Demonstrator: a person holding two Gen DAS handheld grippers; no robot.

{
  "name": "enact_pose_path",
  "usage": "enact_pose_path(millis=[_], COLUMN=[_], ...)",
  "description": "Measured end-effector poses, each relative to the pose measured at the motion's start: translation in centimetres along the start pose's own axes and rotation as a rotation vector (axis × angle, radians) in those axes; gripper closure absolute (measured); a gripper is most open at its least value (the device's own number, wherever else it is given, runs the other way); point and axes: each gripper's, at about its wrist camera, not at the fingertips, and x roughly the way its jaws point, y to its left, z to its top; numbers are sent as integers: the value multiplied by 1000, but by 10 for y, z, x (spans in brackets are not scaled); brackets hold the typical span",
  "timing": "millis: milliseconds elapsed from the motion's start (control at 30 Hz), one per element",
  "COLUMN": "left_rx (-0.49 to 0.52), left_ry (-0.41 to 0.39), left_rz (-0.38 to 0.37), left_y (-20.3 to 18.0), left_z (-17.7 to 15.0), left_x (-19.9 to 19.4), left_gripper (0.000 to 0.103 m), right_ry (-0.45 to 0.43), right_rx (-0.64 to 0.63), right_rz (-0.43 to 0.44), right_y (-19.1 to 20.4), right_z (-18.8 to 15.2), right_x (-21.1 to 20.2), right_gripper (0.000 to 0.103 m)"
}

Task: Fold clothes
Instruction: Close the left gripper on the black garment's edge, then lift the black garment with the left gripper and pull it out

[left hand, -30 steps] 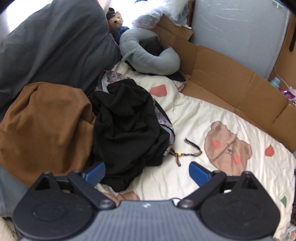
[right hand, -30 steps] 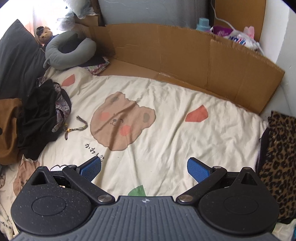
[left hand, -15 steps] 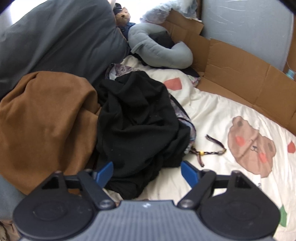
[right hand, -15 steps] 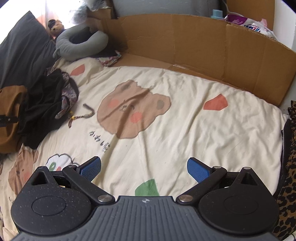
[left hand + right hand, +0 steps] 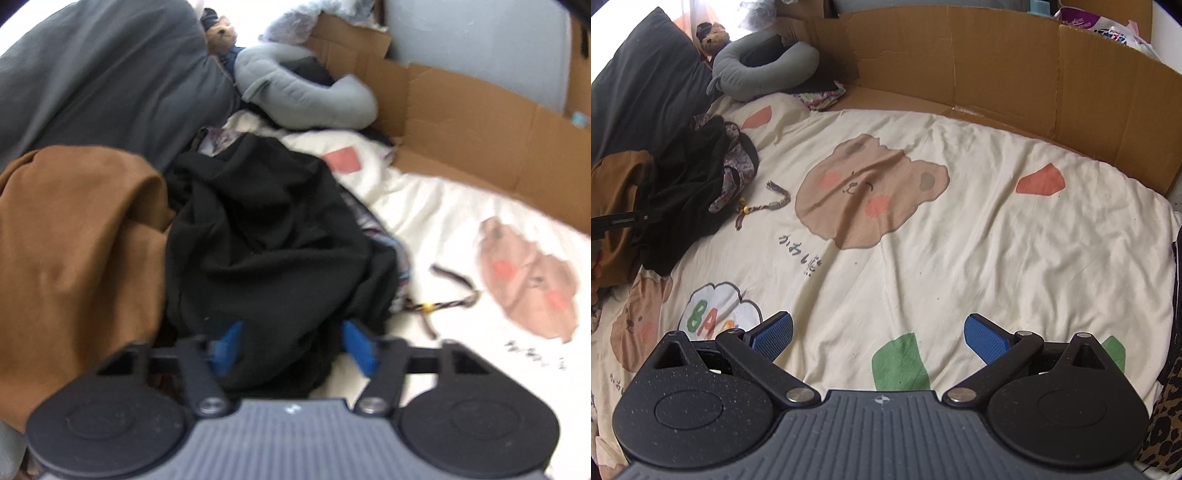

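Jaws of the left gripper (image 5: pixel 290 343) are closing around a fold of the black garment (image 5: pixel 266 236). Right gripper (image 5: pixel 879 334) jaws gape wide, empty, above the sheet (image 5: pixel 960 258).

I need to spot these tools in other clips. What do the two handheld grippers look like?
Both look alike. The left gripper and right gripper each have a dark grey ribbed body with a small white mark at its front edge, two round black housings at the sides, black linkage arms on silver pivot pins, and blue textured pads on the fingers. No cables or sleeves show.
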Motion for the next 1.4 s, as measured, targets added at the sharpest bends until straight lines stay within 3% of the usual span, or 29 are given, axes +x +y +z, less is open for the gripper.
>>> enact_pose_path(millis=[33, 67, 100, 167, 400, 700, 933, 1267, 1367, 1400], left_rx=[-14, -35, -54, -80, -97, -110, -118, -80, -46, -43], left_ry=[13, 23, 25, 15, -1, -3, -5, 3, 62, 54], left_rz=[1, -1, 2, -5, -121, -321, -432, -604, -600, -594], left_y=[2, 5, 7, 9, -9, -61, -97, -143, -157, -155], left_z=[-2, -4, -5, -7, -12, -6, 1, 11, 14, 15], left_x=[6, 11, 13, 13, -4, -26, -35, -39, -36, -37], left_gripper=[81, 90, 97, 100, 102, 102, 103, 103, 99, 91], right_ry=[5, 11, 15, 24, 24, 17, 7, -8, -11, -11], right_rx=[-4, -9, -10, -13, -4, 20, 43, 84, 86, 88], right_rz=[0, 0, 2, 5, 26, 30, 17, -4, -12, -13], right_y=[1, 2, 2, 2, 4, 0, -8, -24, -27, -28], right_z=[-1, -2, -3, -4, -5, -4, -3, 0, 1, 1], right_x=[1, 2, 3, 4, 6, 4, 2, -3, -4, -4], right_gripper=[1, 1, 1, 1, 2, 1, 2, 2, 2, 2])
